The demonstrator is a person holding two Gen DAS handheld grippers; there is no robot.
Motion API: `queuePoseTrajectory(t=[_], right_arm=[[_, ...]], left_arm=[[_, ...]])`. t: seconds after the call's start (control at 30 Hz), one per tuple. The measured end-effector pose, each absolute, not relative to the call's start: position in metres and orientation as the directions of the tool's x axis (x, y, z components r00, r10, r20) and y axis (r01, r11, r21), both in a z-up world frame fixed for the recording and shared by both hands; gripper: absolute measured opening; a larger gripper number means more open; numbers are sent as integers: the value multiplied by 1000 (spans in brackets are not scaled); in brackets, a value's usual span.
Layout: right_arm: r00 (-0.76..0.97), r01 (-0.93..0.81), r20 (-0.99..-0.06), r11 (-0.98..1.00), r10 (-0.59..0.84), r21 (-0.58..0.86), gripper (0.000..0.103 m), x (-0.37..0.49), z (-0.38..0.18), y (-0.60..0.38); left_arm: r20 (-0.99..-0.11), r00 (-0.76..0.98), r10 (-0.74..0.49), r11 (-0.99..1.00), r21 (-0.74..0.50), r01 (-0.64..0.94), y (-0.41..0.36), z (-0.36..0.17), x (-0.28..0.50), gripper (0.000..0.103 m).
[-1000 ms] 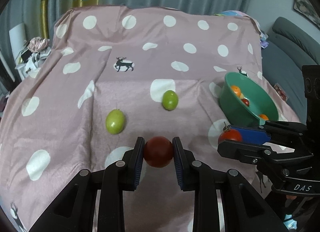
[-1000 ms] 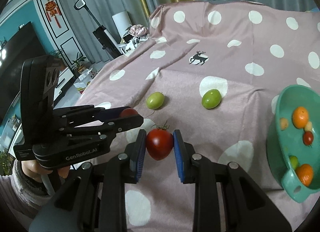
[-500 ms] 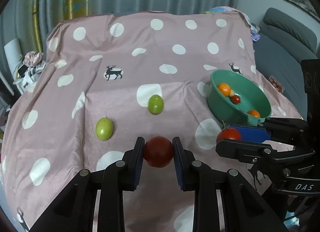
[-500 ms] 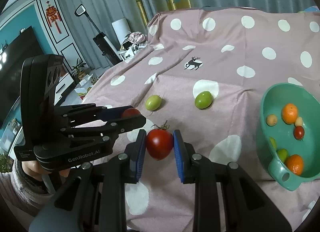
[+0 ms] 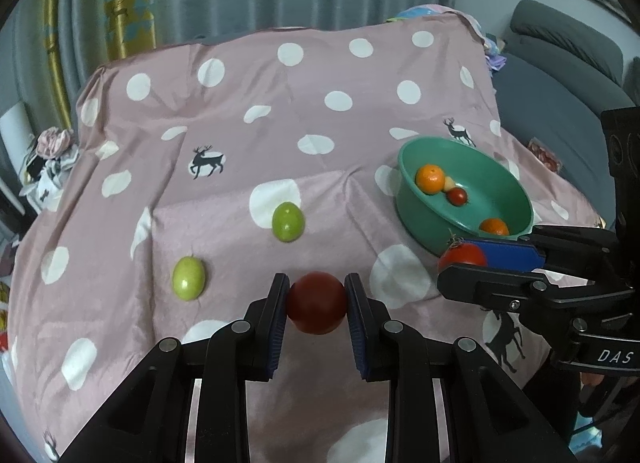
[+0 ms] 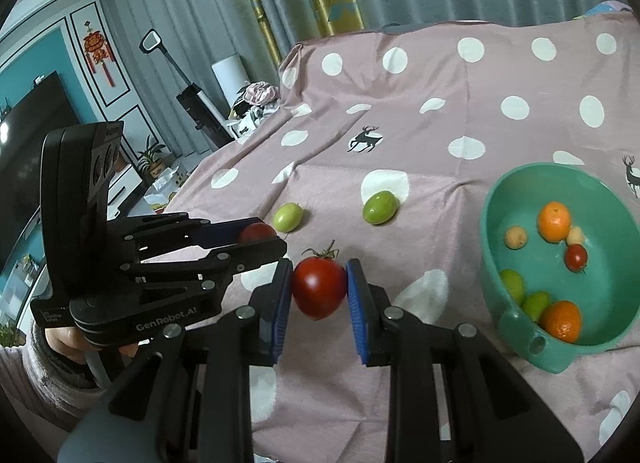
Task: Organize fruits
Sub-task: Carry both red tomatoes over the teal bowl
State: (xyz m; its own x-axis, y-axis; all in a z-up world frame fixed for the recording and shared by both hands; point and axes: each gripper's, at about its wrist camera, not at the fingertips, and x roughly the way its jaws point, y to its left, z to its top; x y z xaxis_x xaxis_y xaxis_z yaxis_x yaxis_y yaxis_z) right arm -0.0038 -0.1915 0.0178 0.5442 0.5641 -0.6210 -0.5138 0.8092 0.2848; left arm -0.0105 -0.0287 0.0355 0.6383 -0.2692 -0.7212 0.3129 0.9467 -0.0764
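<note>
Left gripper [image 5: 317,303]: fingers pinching a dark red tomato [image 5: 317,302], held above the pink polka-dot cloth [image 5: 240,111]. Right gripper [image 6: 319,289]: fingers pinching a stemmed red tomato [image 6: 319,287], also off the cloth, just left of the green bowl [image 6: 516,327]. The bowl sits on the cloth with oranges, a small tomato and green fruits inside; two green fruits [image 5: 287,221] [image 5: 188,277] lie loose on the cloth, well apart from the bowl.
</note>
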Motion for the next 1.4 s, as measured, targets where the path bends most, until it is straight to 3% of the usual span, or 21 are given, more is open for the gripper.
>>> queuePoseTrajectory(t=[1.4], right_arm=[[648, -362, -577, 868, 497, 341, 28, 7, 12, -278]], left_arm=[[-723, 626, -292, 895, 24, 446, -114, 45, 18, 28]])
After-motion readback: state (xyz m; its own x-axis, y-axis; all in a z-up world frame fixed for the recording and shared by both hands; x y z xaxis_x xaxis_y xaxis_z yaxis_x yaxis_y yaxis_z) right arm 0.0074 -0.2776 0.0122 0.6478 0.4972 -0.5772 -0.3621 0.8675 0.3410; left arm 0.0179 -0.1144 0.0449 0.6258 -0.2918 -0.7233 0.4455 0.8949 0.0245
